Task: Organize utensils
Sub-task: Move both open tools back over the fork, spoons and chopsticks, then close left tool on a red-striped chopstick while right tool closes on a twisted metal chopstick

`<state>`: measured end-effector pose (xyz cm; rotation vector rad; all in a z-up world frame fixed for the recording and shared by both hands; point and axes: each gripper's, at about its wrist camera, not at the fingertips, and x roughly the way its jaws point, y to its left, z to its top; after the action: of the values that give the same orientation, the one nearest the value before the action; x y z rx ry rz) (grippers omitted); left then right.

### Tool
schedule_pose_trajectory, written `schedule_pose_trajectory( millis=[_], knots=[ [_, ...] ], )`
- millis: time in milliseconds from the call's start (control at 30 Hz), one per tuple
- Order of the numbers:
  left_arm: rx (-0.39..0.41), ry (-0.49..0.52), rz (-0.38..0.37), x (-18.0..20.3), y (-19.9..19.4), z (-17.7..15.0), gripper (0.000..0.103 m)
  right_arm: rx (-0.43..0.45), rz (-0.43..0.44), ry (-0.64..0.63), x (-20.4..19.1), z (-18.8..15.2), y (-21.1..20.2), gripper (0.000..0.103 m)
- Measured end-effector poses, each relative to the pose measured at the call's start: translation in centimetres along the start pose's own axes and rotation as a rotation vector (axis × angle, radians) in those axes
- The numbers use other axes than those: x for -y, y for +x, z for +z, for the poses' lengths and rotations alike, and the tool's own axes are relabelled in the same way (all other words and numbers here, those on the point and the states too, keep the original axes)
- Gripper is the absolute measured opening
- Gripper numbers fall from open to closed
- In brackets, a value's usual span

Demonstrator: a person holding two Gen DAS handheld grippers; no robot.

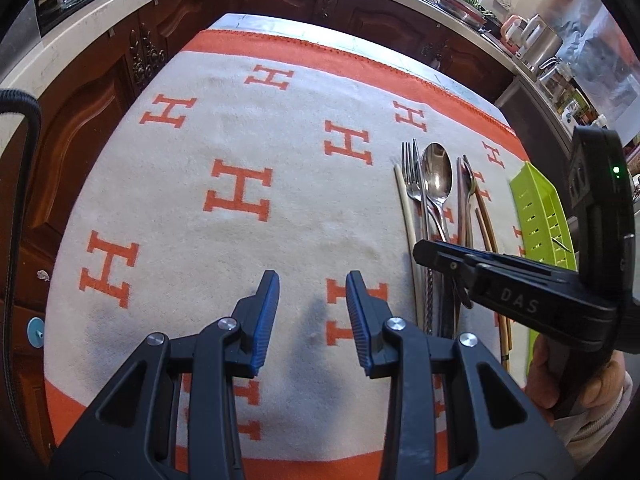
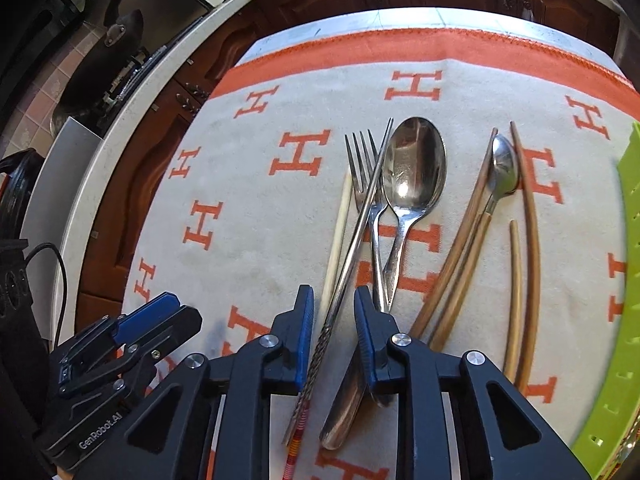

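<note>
"DAS" printed on right hand-held gripper (image 1: pixel 460 276); "GenRobot.AI" on left hand-held gripper (image 2: pixel 160 312); large orange "H" letters, possibly woven, across cloth (image 2: pixel 280 208).

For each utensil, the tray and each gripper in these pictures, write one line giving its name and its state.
Left gripper: open, nothing between the fingers.
Right gripper: open around the metal chopstick, not visibly clamped.
Fork: flat on the cloth, under the chopstick.
Large spoon: flat, bowl up.
Green tray: contents hardly visible.
</note>
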<state>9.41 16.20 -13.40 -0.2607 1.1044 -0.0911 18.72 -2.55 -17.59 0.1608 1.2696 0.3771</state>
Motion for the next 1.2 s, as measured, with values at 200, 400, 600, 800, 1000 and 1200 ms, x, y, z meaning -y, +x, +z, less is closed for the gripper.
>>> schedule_pose_trajectory(
  millis=[200, 400, 600, 800, 1000, 1200],
  knots=[
    [-0.006, 0.009, -0.009, 0.3, 0.7, 0.2, 0.031, 0.017, 0.024, 0.027, 0.3, 0.1, 0.4, 0.01],
    [-0.024, 0.036, -0.033, 1.7, 1.3, 0.1, 0.031, 0.027, 0.066, 0.071, 1.5, -0.3, -0.6, 0.006],
    [-0.052, 0.051, -0.075, 3.6, 2.2, 0.1, 0.031, 0.052, 0.107, 0.099, 2.9, -1.2, -2.8, 0.006],
    [-0.082, 0.075, -0.075, 5.4, 3.3, -0.1, 0.031, 0.083, 0.139, 0.125, 4.6, -2.6, -5.2, 0.006],
    [-0.078, 0.13, -0.015, 7.8, 4.5, -0.5, 0.031, 0.101, 0.161, 0.145, 6.0, -4.0, -6.5, 0.006],
    [-0.035, 0.198, 0.099, 9.6, 4.8, -1.4, 0.03, 0.124, 0.164, 0.155, 7.1, -5.0, -7.4, 0.005]
  ],
)
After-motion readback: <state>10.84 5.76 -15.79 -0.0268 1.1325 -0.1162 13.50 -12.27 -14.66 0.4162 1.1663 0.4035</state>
